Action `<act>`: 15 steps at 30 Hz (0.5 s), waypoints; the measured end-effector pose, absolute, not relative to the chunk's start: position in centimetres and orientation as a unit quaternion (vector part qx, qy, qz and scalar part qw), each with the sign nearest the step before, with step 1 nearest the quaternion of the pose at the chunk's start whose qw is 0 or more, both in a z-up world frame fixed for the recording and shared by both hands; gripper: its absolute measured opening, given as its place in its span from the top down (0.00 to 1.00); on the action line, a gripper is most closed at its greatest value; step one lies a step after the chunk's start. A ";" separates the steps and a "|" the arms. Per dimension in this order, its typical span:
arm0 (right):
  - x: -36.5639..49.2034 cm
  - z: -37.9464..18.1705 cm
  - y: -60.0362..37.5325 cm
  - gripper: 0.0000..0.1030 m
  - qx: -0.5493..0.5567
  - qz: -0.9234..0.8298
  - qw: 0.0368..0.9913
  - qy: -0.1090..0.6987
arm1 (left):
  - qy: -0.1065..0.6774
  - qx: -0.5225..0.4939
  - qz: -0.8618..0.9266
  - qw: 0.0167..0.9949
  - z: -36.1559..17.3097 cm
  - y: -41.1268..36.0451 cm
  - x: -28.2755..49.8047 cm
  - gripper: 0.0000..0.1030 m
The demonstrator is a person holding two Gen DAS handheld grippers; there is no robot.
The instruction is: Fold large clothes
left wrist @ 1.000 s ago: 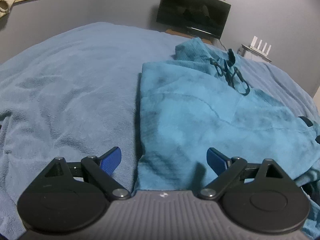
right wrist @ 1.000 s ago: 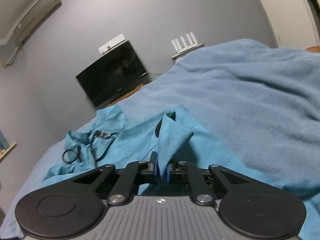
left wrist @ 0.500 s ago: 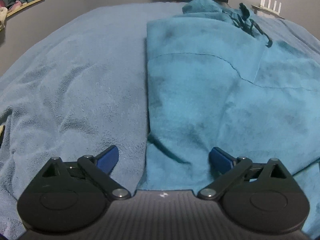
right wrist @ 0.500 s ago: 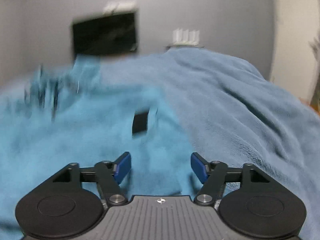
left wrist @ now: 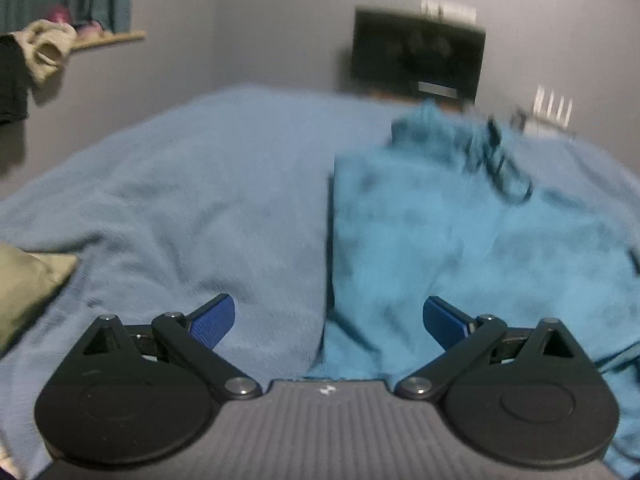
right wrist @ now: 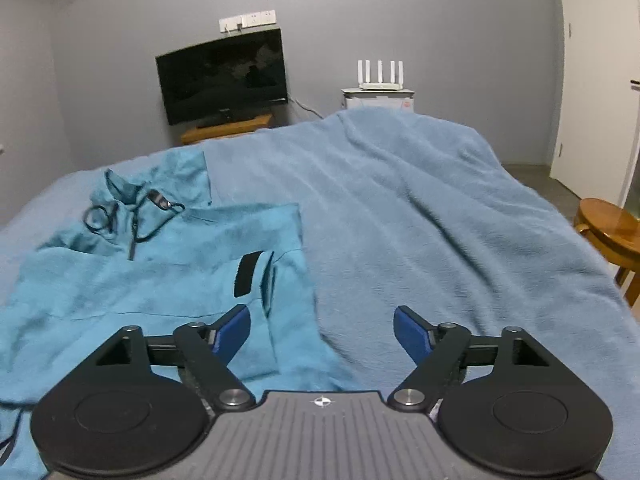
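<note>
The left gripper [left wrist: 326,318] hangs with its blue fingers [left wrist: 210,318] spread wide and holding nothing, poised just above the near left edge of a teal jacket [left wrist: 432,240] laid out on a bed. That straight folded edge runs away from the tongs almost midway between the two fingers — pale blue blanket [left wrist: 200,200] ahead of the left finger, teal cloth ahead of the right. The left wrist view is blurred, so the jacket's far end reads only as a rumpled collar with dark cords [left wrist: 500,160].

The right gripper [right wrist: 322,334] is likewise wide open and empty, hovering over the jacket's opposite edge. Ahead of its left finger lies the jacket [right wrist: 160,280], with a black tab [right wrist: 246,274] and a dark slit beside it; ahead of its right finger stretches bare blanket [right wrist: 420,220]. Farther forward and left of the tongs, the collar lies crumpled with a dark drawstring [right wrist: 136,216] looped across it.

Beyond the bed, straight ahead, a dark television [right wrist: 222,80] stands on a low wooden stand against the grey wall, with a white router [right wrist: 380,76] to its right. A round wooden stool [right wrist: 612,232] sits off the right gripper's far right — and a beige cushion [left wrist: 28,284] lies at the left gripper's left.
</note>
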State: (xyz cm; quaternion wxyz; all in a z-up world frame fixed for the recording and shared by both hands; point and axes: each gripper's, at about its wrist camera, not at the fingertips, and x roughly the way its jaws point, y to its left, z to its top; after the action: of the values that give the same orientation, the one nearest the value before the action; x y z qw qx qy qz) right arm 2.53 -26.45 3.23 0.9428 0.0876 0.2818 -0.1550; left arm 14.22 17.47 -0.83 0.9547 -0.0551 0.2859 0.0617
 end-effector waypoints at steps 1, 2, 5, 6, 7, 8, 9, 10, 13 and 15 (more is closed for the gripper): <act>0.9 4.0 -27.0 0.21 0.090 -0.142 0.945 0.279 | 0.271 -0.054 0.060 0.959 0.5 17.3 12.9 0.02; -0.5 4.6 -27.5 0.19 0.088 -0.131 0.948 0.276 | 0.256 -0.049 0.057 0.964 1.7 17.1 11.5 0.02; -4.6 5.4 -28.5 0.17 0.060 -0.097 0.954 0.277 | 0.214 -0.022 0.047 0.975 5.0 16.0 7.2 0.01; -5.6 5.5 -28.7 0.17 0.050 -0.087 0.954 0.282 | 0.208 -0.018 0.040 0.977 5.8 15.8 6.1 0.01; -6.8 5.5 -28.8 0.17 0.039 -0.074 0.954 0.289 | 0.214 -0.016 0.028 0.976 6.8 15.6 5.3 0.01; -7.3 5.5 -28.8 0.17 0.034 -0.066 0.954 0.292 | 0.225 -0.016 0.016 0.974 7.6 15.4 4.7 0.01; -7.8 5.5 -28.8 0.17 0.032 -0.056 0.954 0.294 | 0.232 -0.021 0.010 0.973 8.4 15.4 4.2 0.01; -8.3 5.6 -28.8 0.17 0.031 -0.046 0.954 0.294 | 0.237 -0.029 0.004 0.971 9.2 15.3 3.4 0.01; -9.2 6.0 -28.1 0.17 0.022 -0.020 0.954 0.299 | 0.263 -0.059 -0.014 0.963 10.8 15.2 1.3 0.01; -10.1 6.5 -27.2 0.17 0.000 0.002 0.955 0.296 | 0.270 -0.078 -0.036 0.959 11.4 15.3 -0.6 0.01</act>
State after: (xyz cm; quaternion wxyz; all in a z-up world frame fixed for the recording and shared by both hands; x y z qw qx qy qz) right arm -10.12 -27.22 6.54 0.9553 0.0001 0.2957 0.0024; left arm -0.63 15.29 11.43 0.9591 -0.0779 0.2697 -0.0363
